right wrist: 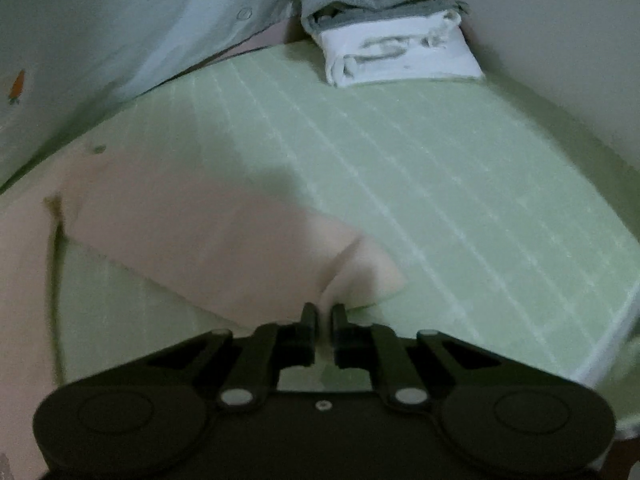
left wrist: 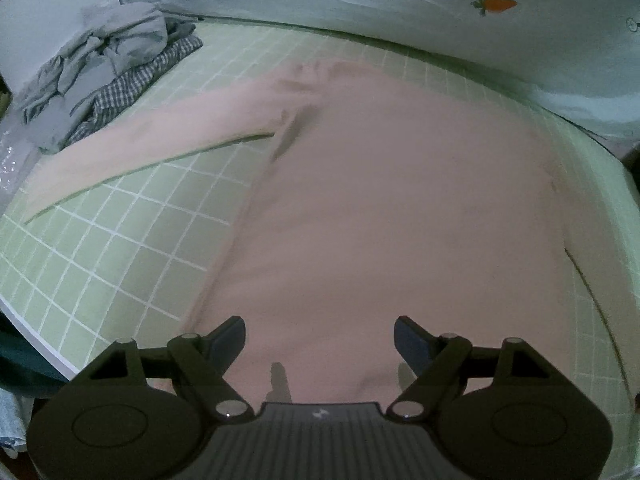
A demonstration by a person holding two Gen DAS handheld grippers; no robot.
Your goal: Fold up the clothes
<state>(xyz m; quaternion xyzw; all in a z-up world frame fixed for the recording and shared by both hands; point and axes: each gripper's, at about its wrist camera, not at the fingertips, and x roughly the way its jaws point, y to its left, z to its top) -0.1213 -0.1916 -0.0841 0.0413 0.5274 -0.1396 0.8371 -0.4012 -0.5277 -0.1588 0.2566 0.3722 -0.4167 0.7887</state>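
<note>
Pale pink long-sleeved top (left wrist: pixel 380 200) lies spread flat on the light green grid-patterned mat (left wrist: pixel 120 248), body smoothed out and one sleeve (left wrist: pixel 132 148) stretched sideways toward the mat's left edge, likely laid out this way so the folds can start from the sleeves.

Left hand-held gripper (left wrist: pixel 320 338) hovers over the hem end of the top, jaws wide apart, nothing between them; looks ready to pin or pick the bottom edge, but no contact is visible.

Right hand-held gripper (right wrist: pixel 323 318) has its jaws nearly closed on the cuff end of the other pink sleeve (right wrist: pixel 352 276); cloth bunches and puckers right at the fingertips, so the pinch seems to be on. Judging from that, the step in hand is bringing this sleeve across the body.

Crumpled pile of grey and checked clothes (left wrist: pixel 104 76) sits at the far left corner, probably waiting. Folded white and grey stack (right wrist: pixel 396 56) rests at the mat's far end in the right view, well apart from the pink top, likely finished pieces.

Pale carrot-print fabric (left wrist: pixel 400 12) runs along the back.
</note>
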